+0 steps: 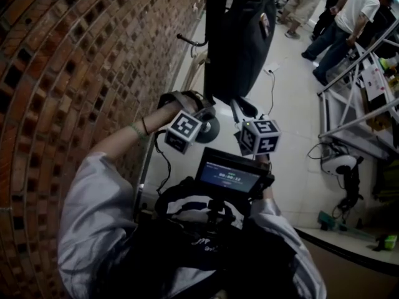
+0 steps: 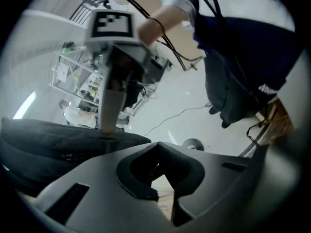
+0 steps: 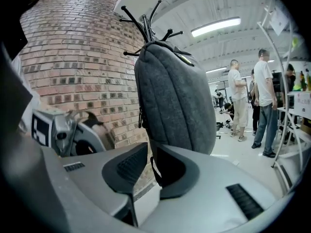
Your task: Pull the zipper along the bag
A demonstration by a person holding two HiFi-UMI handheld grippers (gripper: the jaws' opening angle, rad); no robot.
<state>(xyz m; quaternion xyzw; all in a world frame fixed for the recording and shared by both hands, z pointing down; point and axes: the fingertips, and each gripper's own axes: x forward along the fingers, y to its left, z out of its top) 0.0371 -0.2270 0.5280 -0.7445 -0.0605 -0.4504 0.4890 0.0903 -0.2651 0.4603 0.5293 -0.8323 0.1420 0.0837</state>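
Note:
A dark grey bag (image 1: 240, 42) hangs from a hooked rack against the brick wall. In the right gripper view the bag (image 3: 175, 91) fills the middle, with a small zipper pull (image 3: 141, 116) on its left seam. My right gripper (image 3: 148, 147) sits under the bag's bottom, jaws nearly together with a thin dark strap (image 3: 154, 171) between them. My left gripper (image 2: 158, 142) is shut, tips touching, nothing visible between them. That view has the bag (image 2: 63, 140) on the left, with the right gripper's finger (image 2: 109, 110) resting on it. In the head view both grippers, left (image 1: 202, 114) and right (image 1: 252, 120), sit below the bag.
The brick wall (image 1: 75, 55) runs close along the left. Rack hooks (image 3: 146, 21) stick out above the bag. Several people (image 1: 349, 17) stand at the far right near metal frames (image 1: 355, 104). Cables and gear (image 1: 343, 167) lie on the pale floor. A small screen (image 1: 229, 176) sits at my chest.

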